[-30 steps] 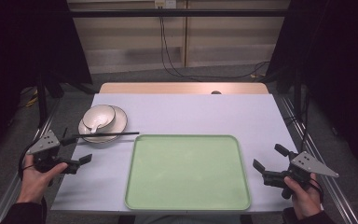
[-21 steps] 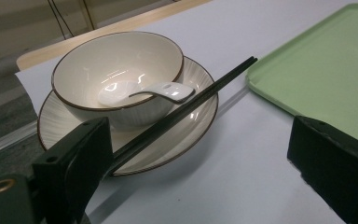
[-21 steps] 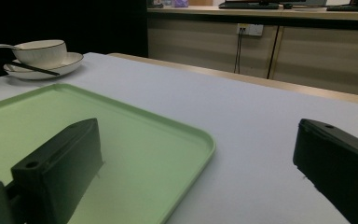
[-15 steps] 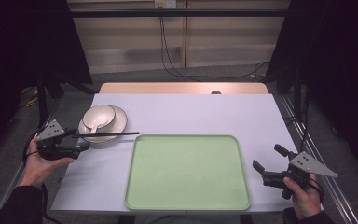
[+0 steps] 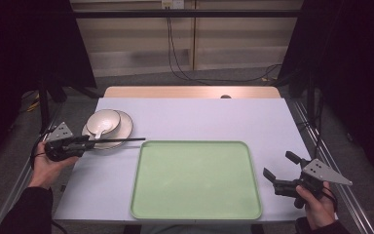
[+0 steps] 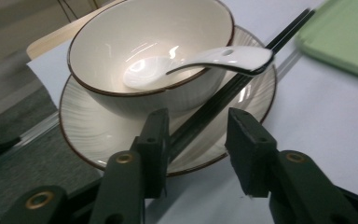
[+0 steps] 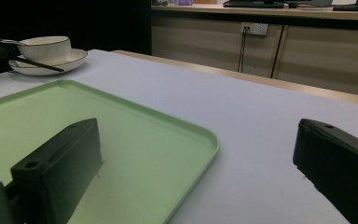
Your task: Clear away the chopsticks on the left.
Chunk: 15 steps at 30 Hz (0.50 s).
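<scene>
A white tabletop (image 5: 199,117) carries a green tray (image 5: 195,180) near the person's edge and, at the left, a cream plate (image 5: 121,127) with a brown-rimmed bowl (image 5: 103,121) sitting on it. A white ceramic spoon (image 6: 200,63) lies with its scoop inside the bowl and its handle over the rim. A pair of black chopsticks (image 5: 121,140) rests across the near side of the plate, their far ends reaching out toward the tray's upper left corner.

The left tool (image 5: 80,142) sits at the plate's left edge. In the left gripper view its jaws stand moderately apart, one on each side of the chopsticks' near end; the left jaw is close against the sticks, though whether it touches them I cannot tell. The bowl and spoon handle rise just beyond the jaws.

The right tool (image 5: 280,170) is held at the tabletop's right edge, just right of the tray's near right corner, jaws spread wide with nothing between them.

Compared with a second ago, the left tool has moved up from the tabletop's left edge to the plate; the right tool, tray and dishes are unchanged.
</scene>
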### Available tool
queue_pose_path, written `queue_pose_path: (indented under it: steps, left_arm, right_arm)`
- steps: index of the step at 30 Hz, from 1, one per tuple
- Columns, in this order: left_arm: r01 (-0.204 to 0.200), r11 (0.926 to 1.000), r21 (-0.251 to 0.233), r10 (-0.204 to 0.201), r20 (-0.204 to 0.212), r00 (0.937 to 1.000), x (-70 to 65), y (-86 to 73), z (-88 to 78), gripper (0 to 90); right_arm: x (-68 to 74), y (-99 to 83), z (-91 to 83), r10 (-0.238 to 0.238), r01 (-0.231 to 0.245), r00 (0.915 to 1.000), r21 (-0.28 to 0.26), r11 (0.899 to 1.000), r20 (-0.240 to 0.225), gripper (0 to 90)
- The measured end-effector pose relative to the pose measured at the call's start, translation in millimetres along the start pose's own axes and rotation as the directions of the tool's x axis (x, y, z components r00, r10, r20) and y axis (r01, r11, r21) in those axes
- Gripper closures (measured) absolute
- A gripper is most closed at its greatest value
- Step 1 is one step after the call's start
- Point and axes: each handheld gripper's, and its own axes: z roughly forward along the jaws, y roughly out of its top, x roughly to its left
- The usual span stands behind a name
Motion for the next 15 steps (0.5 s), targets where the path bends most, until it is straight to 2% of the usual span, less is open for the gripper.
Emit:
queue_pose_path:
  steps: [2, 3, 4, 5, 7, 11, 12, 15]
  left_arm:
    - [-0.015, 0.9999, 0.004, 0.015, 0.017, 0.9997, 0.3, 3.0, 2.3, 66.7]
    - [-0.037, 0.9992, 0.012, 0.037, 0.01, 0.9993, 0.8, 5.3, 2.6, 67.9]
    - [-0.037, 0.9992, 0.012, 0.037, 0.01, 0.9993, 0.8, 5.3, 2.6, 68.7]
    - [-0.043, 0.9991, 0.004, 0.043, 0.027, 0.9987, 2.1, 5.5, 3.6, 68.7]
    - [-0.059, 0.998, 0.021, 0.058, 0.037, 0.9976, 3.1, 6.2, 6.0, 71.0]
    - [-0.069, 0.9971, 0.034, 0.067, 0.052, 0.9964, 3.9, 5.7, 10.1, 72.8]
    - [-0.072, 0.9963, 0.046, 0.07, 0.04, 0.9967, 4.8, 3.5, 12.0, 73.0]
    - [-0.07, 0.9966, 0.043, 0.068, 0.044, 0.9967, 6.3, 1.2, 12.3, 72.2]
  right_arm:
    - [0.1, 0.0, -0.1, 0.004, -0.004, 1.0, 0.004, 1.0, 0.003, 0.5]
    - [0.1, -0.1, -0.1, 0.004, -0.004, 1.0, 0.004, 1.0, 0.004, 0.5]
    - [0.1, -0.1, -0.1, 0.004, -0.004, 1.0, 0.004, 1.0, 0.004, 0.5]
    - [0.0, -0.2, -0.2, 0.003, -0.003, 1.0, 0.004, 1.0, 0.003, 0.5]
    - [0.2, -0.4, -0.4, 0.008, -0.008, 1.0, 0.006, 1.0, 0.002, 0.5]
    - [0.1, -0.4, -0.4, 0.009, -0.009, 0.9999, 0.005, 1.0, 0.005, 0.5]
    - [0.0, -0.5, -0.4, 0.003, -0.003, 1.0, 0.009, 1.0, 0.005, 0.5]
    - [0.7, -0.3, -0.5, 0.01, -0.01, 0.9999, 0.011, 1.0, 0.001, 0.5]
